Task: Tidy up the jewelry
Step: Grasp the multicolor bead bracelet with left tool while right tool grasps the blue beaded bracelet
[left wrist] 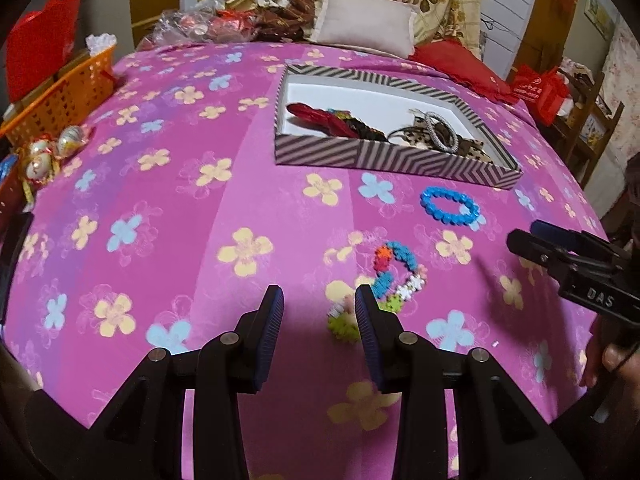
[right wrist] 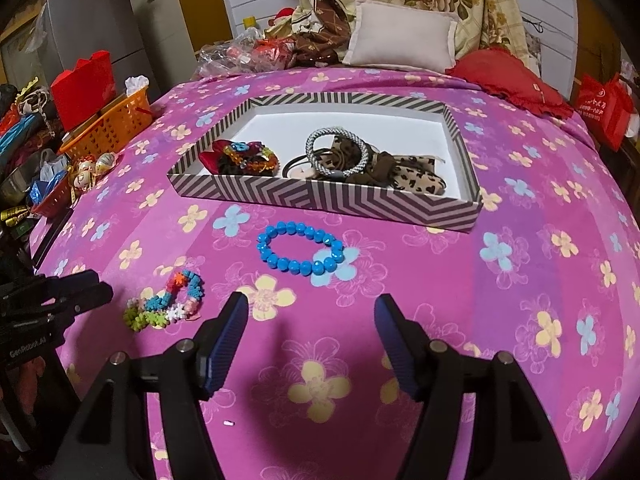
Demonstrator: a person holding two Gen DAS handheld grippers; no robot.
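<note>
A striped box (left wrist: 384,160) (right wrist: 320,200) lies on the pink flowered bedspread and holds hair ties, a grey braided bangle (right wrist: 337,152) and a leopard-print piece. A blue bead bracelet (left wrist: 450,205) (right wrist: 300,249) lies in front of the box. A multicoloured flower-bead bracelet (left wrist: 394,276) (right wrist: 168,302) lies nearer. My left gripper (left wrist: 319,312) is open and empty, low over the bedspread, with its right finger beside the multicoloured bracelet. My right gripper (right wrist: 312,320) is open and empty, just short of the blue bracelet. It also shows at the right edge of the left wrist view (left wrist: 520,236).
An orange basket (left wrist: 64,92) (right wrist: 108,128) and round ornaments (left wrist: 48,154) sit at the bed's left edge. A white pillow (right wrist: 400,36), a red cushion (right wrist: 512,80) and piled clothes lie at the head of the bed. A red bag (right wrist: 604,108) stands right.
</note>
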